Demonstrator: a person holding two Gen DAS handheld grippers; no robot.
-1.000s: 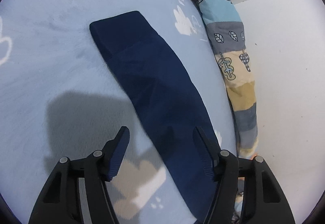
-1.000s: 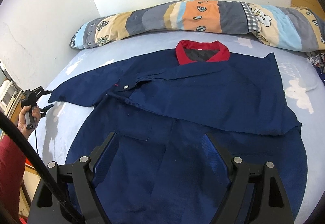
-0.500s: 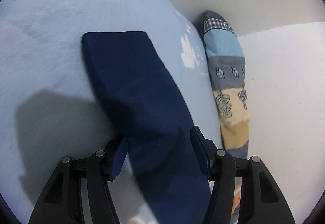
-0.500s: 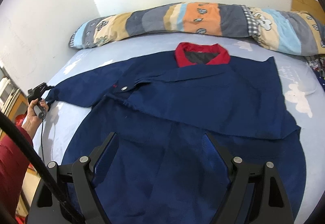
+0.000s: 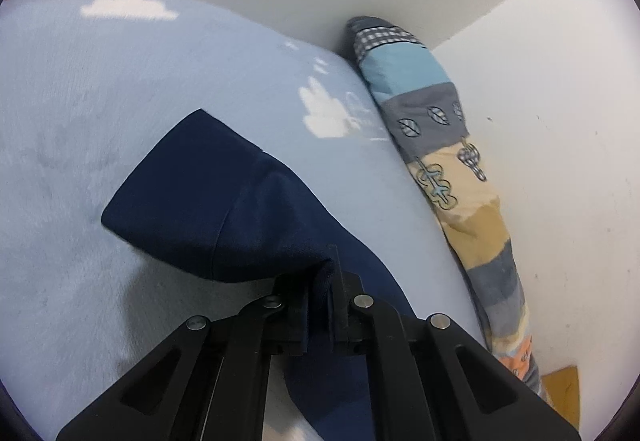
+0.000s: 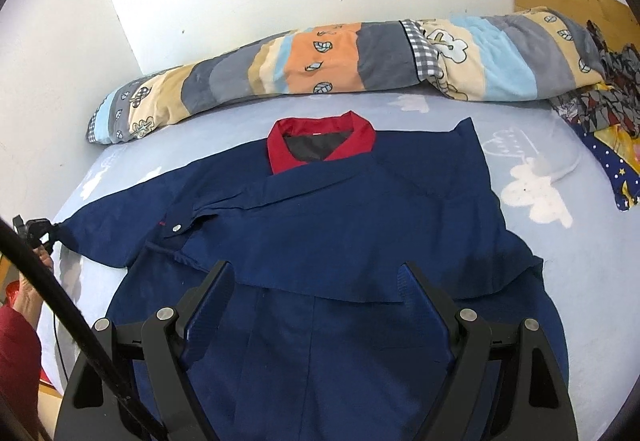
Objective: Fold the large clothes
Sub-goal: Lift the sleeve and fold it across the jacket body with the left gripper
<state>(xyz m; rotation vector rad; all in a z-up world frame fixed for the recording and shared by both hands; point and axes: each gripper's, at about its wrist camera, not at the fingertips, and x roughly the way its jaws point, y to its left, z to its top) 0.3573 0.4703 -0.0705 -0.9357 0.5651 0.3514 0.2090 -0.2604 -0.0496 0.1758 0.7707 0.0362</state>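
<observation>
In the left wrist view, the left gripper [image 5: 320, 281] has just squeezed its jaws together, and they now pinch the end of the dark blue sleeve [image 5: 208, 209]. The sleeve end bunches up at the pads and lifts a little off the light blue bed sheet [image 5: 100, 101]. A long striped pillow [image 5: 436, 145] lies along the white wall [image 5: 540, 121] on the right. In the right wrist view, the right gripper [image 6: 316, 293] hangs with its jaws wide apart over the near part of the big blue jacket [image 6: 340, 225], holding nothing. The jacket lies flat in the middle of the bed, its red collar [image 6: 322, 139] at the far side by the pillow. Its right sleeve is already folded across the chest. At the far left edge, the left gripper grips the other sleeve's end.
</observation>
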